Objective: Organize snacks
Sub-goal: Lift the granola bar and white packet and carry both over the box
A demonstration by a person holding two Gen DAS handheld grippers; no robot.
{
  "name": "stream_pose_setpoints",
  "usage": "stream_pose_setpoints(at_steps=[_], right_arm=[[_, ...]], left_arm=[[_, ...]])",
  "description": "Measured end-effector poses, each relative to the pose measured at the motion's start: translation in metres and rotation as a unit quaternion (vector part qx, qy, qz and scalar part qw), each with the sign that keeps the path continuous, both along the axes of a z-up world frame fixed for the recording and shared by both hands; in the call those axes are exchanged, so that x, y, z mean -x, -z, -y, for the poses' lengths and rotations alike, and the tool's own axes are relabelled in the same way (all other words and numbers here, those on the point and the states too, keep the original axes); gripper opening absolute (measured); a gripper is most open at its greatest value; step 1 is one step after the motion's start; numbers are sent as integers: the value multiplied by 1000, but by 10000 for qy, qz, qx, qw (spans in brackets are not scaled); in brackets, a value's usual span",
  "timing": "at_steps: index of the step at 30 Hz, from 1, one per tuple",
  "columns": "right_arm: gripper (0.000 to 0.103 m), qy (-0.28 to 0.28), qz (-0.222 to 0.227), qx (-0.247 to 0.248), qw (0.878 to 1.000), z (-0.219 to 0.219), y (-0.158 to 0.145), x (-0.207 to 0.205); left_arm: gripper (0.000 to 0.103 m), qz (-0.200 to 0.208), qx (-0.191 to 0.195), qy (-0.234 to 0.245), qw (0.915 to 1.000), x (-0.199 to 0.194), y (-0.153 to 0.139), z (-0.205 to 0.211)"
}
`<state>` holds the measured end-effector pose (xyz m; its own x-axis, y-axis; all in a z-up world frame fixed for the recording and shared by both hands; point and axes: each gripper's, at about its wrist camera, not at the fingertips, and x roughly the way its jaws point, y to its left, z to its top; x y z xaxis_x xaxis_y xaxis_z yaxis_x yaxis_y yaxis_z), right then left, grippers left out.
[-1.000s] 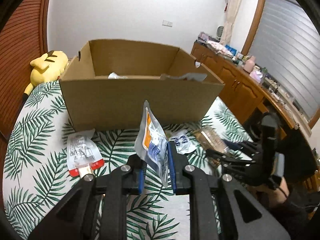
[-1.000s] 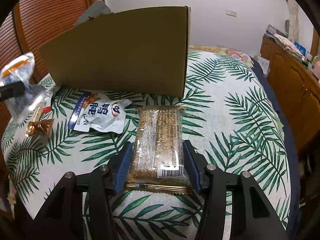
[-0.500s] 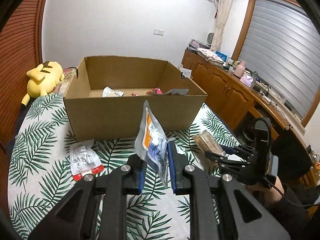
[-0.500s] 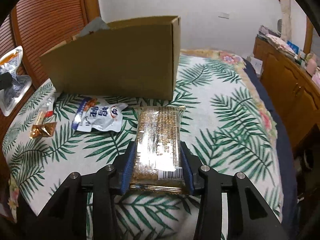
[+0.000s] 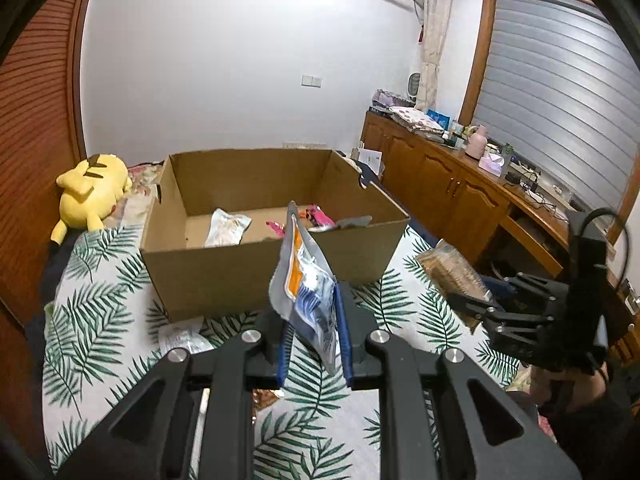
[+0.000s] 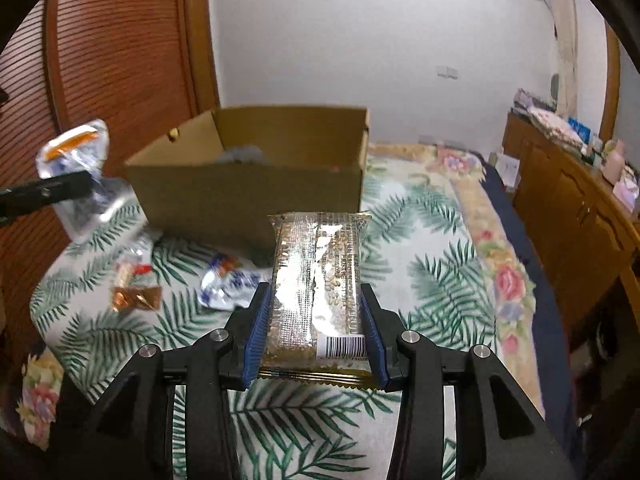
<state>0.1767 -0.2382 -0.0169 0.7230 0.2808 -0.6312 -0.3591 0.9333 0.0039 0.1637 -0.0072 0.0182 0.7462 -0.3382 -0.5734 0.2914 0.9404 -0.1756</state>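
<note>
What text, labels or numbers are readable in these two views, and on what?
Nothing reads cleanly.
Seed bar pack in the right claw: barcode with digits beneath and a column of print, too small and glared.
Silver-orange pouch in the left claw: graphics only, no legible words.
Blue-white packet on the bedspread: blurred characters.
Cardboard box: no print visible.

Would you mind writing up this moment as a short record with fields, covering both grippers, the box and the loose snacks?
left gripper: shut on silver pouch, held upright short of the box
right gripper: shut on grain bar pack, held flat, lifted off the bedspread
cardboard box: open top, on the palm-leaf bedspread; a white packet and pink wrappers inside
loose snacks: blue-and-white pouch, amber candy wrapper
nearby: yellow plush beside the box
</note>
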Motion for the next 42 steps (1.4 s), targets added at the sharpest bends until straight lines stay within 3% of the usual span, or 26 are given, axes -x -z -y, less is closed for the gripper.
stream_pose_setpoints(at_steps=[13, 28, 38, 42], right_arm=[[43, -248, 541, -163, 9981, -21, -57, -2], [43, -390, 932, -206, 9947, -28, -101, -19], [43, -605, 1159, -71, 9914, -44, -120, -45], [43, -690, 1136, -104, 9911, -52, -116, -64]], left_arm=[[16, 298, -46, 173, 9994, -27, -26, 4], [17, 643, -49, 196, 9977, -54, -58, -3], [17, 775, -82, 235, 9967, -86, -64, -7], [17, 736, -106, 175, 9971, -110, -52, -15]])
